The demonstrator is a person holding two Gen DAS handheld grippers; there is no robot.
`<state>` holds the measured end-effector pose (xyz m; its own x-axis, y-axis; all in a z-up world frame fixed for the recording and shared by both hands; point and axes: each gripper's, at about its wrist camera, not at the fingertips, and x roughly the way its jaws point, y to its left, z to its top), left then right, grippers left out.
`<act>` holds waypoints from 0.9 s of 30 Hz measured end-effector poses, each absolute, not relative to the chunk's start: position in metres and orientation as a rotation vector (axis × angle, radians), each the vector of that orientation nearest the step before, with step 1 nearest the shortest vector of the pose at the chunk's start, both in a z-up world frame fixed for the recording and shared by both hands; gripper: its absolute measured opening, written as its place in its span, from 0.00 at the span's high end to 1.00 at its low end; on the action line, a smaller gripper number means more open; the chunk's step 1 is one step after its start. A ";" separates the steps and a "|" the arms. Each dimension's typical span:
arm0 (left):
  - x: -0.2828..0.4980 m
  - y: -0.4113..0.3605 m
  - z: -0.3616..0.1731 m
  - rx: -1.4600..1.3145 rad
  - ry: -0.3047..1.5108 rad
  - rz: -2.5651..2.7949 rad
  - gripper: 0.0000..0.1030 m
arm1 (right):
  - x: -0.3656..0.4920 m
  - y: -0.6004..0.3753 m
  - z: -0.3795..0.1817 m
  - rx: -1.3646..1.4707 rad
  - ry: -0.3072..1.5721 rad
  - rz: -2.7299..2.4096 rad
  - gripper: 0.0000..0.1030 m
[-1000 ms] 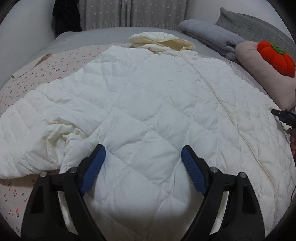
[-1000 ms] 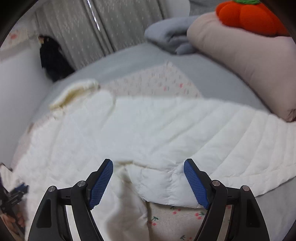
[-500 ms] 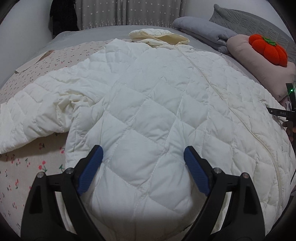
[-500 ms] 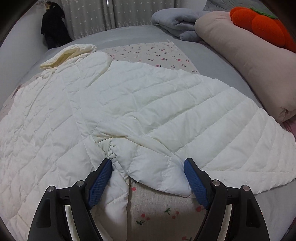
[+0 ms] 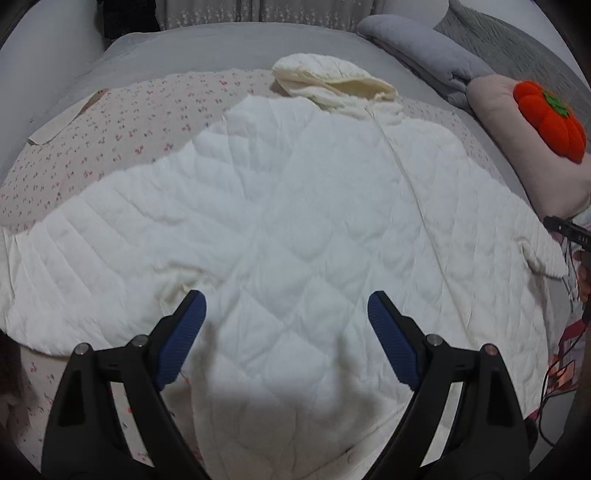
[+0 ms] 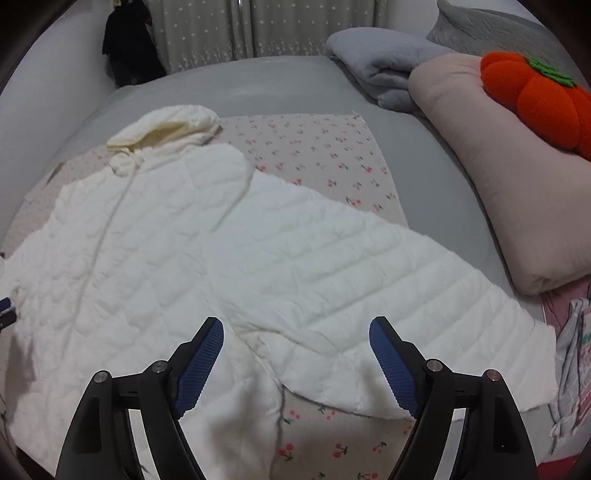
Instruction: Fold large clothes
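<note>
a white quilted jacket (image 5: 295, 221) lies spread flat, front up, on a cherry-print sheet (image 5: 122, 122) that covers part of a grey bed (image 5: 221, 51). its hood (image 5: 328, 83) points toward the far side of the bed, and a centre seam runs from the hood down the body.

left wrist view: the left gripper (image 5: 286, 317) hangs over the lower body of the jacket, its blue-padded fingers (image 5: 181, 341) spread wide with nothing between them. one sleeve (image 5: 74, 266) extends to the left of the frame, its cuff end resting on the sheet. at the right edge, part of a dark tool and some skin show near the jacket's far side; too little is visible to tell more.

right wrist view: the right gripper (image 6: 295, 354) hangs above the point where the other sleeve (image 6: 406, 295) meets the body, jaws spread wide and holding nothing. this sleeve extends to the right across the sheet, its cuff near a beige pillow (image 6: 498, 184). below the armpit, bare sheet shows between sleeve and body.

beside the jacket, an orange pumpkin plush (image 6: 535, 99) sits on the pillow. a folded grey blanket (image 6: 376, 66) lies beyond the pillow. dotted curtains (image 6: 240, 29) hang behind the bed, with a dark object (image 6: 129, 51) at their left.
</note>
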<state>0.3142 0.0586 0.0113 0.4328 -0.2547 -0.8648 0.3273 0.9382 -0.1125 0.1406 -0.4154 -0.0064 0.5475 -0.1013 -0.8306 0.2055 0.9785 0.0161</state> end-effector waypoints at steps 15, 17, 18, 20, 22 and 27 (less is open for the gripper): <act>0.547 -0.047 -0.007 0.085 0.970 -0.275 0.13 | 0.386 -0.350 -0.015 0.278 0.890 -0.007 0.18; 0.564 -0.059 -0.019 0.065 0.929 -0.290 0.13 | 0.418 -0.346 -0.027 0.319 0.841 -0.002 0.18; 0.571 -0.065 -0.026 0.055 0.906 -0.305 0.13 | 0.431 -0.345 -0.031 0.336 0.824 -0.001 0.18; 0.582 -0.072 -0.039 0.042 0.878 -0.322 0.13 | 0.458 -0.338 -0.044 0.343 0.801 -0.008 0.18; 0.589 -0.076 -0.052 0.052 0.860 -0.325 0.13 | 0.477 -0.331 -0.056 0.310 0.796 -0.001 0.18; 0.591 -0.062 -0.062 -0.020 0.817 -0.370 0.12 | 0.496 -0.329 -0.072 0.276 0.735 -0.033 0.19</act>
<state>0.5906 -0.0621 -0.0624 0.6241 -0.3304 -0.7080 0.3151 0.9357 -0.1589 0.4964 -0.3287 -0.0723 0.7433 0.0664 -0.6657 0.1262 0.9633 0.2371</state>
